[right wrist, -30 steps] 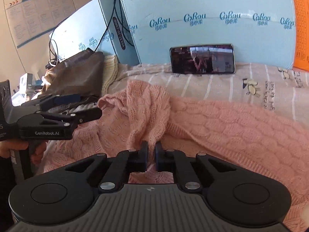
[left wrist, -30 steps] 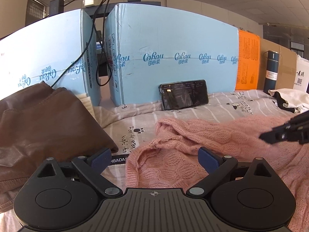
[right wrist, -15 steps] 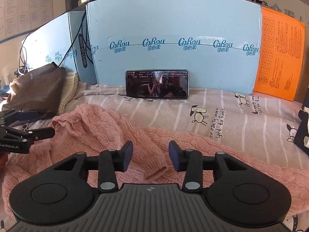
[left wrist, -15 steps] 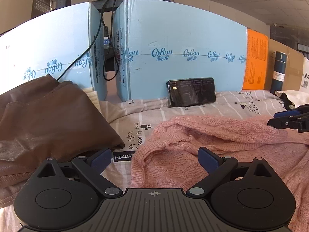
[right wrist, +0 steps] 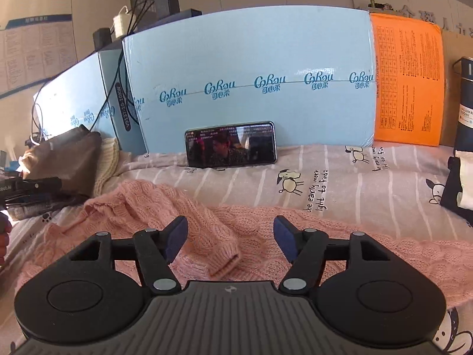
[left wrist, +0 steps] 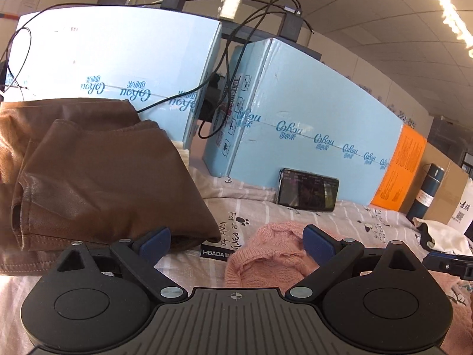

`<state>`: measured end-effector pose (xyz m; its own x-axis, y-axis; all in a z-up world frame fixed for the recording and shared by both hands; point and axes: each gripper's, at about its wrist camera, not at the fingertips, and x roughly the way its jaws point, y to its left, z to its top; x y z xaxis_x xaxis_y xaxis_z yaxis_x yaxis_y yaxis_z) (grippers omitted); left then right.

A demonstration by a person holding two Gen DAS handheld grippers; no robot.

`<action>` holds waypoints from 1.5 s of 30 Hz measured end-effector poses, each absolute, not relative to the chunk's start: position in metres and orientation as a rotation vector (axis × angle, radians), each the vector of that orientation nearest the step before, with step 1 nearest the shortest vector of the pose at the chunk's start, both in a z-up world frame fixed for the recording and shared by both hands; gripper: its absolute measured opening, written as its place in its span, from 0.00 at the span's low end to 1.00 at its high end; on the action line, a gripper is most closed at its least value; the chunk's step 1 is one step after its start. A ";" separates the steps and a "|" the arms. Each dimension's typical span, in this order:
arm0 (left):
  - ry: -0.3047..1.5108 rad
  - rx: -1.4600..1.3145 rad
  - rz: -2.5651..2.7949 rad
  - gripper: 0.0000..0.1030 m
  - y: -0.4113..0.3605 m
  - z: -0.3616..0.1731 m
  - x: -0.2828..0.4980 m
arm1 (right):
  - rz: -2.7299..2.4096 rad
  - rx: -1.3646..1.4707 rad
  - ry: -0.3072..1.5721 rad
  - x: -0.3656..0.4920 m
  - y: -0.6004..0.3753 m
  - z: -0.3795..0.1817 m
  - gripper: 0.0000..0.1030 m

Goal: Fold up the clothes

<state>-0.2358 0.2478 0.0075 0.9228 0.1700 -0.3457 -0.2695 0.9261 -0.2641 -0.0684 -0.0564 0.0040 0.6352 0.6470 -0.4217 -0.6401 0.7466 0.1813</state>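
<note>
Striped bedding (right wrist: 369, 183) printed with cartoon animals covers the surface, backed by pale blue boxes (right wrist: 251, 100) whose contents cannot be seen; cables (left wrist: 224, 68) run over their tops. Beside them stand an orange box (right wrist: 406, 82) and a dark flask (right wrist: 465, 103), closed. A phone (right wrist: 230, 145) leans on its long edge against the blue box, screen lit.

Across the bedding lies the pink sweater (right wrist: 310, 236), its long axis running left to right in the right wrist view. One sleeve (right wrist: 183, 216) is folded over the body, its cuff (right wrist: 226, 261) pointing toward the camera. A brown jacket (left wrist: 88, 171) sits piled at the sweater's left.

Both grippers are released. The right gripper (right wrist: 230, 238) has its fingers spread either side of the cuff, gripping nothing. The left gripper (left wrist: 236, 241) is wide open over the sweater's left edge (left wrist: 266, 251).
</note>
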 end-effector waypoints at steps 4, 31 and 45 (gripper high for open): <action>0.331 -0.212 0.224 0.95 0.220 0.006 -0.257 | 0.876 0.136 0.596 -0.087 -0.083 0.001 0.63; 0.450 0.048 0.104 0.95 0.141 -0.006 -0.270 | 0.908 0.059 0.595 -0.136 -0.082 -0.019 0.35; 0.348 0.244 0.009 0.96 0.124 -0.003 -0.293 | 0.879 -0.023 0.515 -0.146 -0.087 -0.024 0.74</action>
